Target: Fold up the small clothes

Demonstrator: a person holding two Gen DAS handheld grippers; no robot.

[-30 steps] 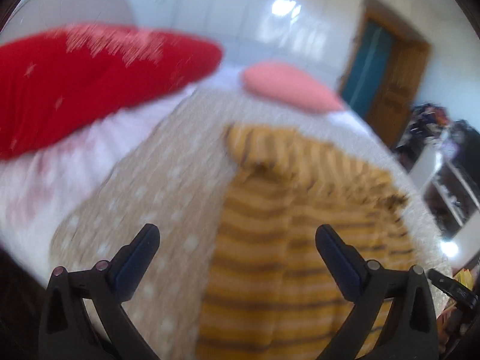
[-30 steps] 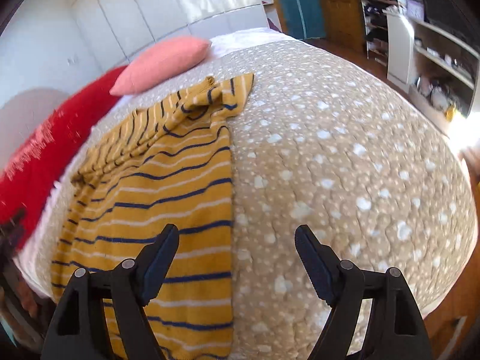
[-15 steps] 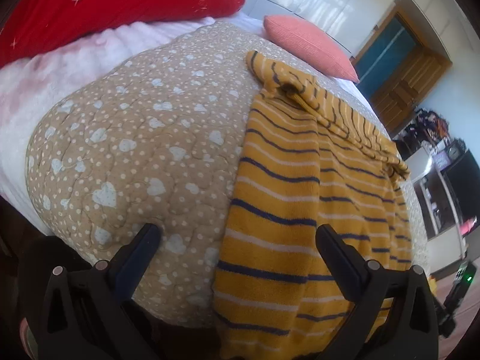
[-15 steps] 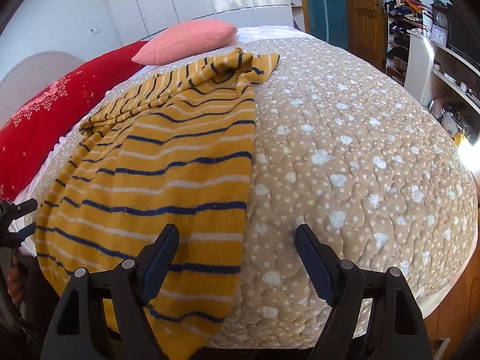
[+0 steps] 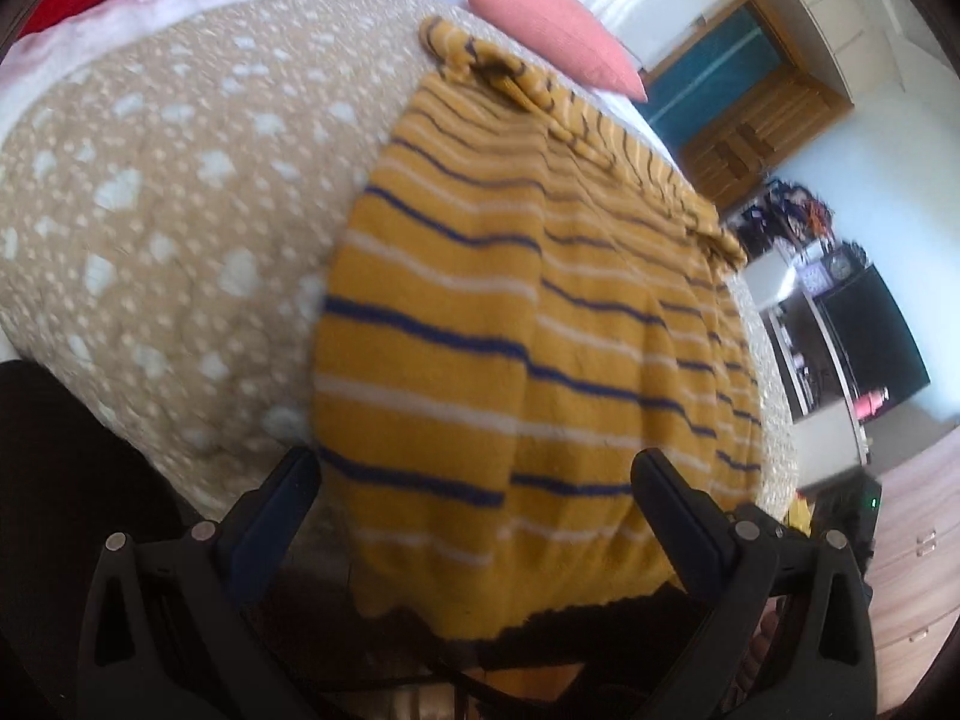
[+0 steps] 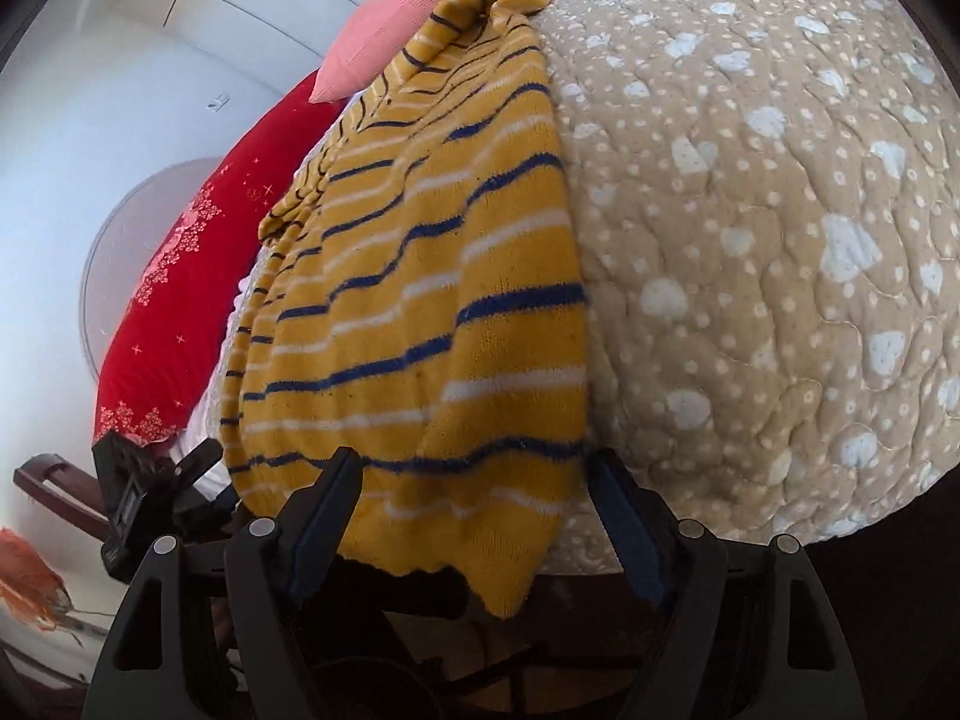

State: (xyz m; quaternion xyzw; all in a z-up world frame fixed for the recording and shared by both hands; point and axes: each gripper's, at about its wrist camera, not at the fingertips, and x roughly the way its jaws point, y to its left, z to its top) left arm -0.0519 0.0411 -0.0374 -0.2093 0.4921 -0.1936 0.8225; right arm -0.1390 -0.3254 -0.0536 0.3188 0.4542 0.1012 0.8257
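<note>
Striped garment [image 5: 510,360] hem between both wide-open, empty grippers, left gripper [image 5: 474,480], right gripper [image 6: 474,480]

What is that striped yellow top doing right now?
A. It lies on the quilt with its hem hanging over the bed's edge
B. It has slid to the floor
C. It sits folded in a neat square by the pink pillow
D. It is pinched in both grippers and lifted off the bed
A: the top lies spread on the quilt, its hem drooping past the edge, and both the left gripper and the right gripper stand open around it without pinching.
</note>
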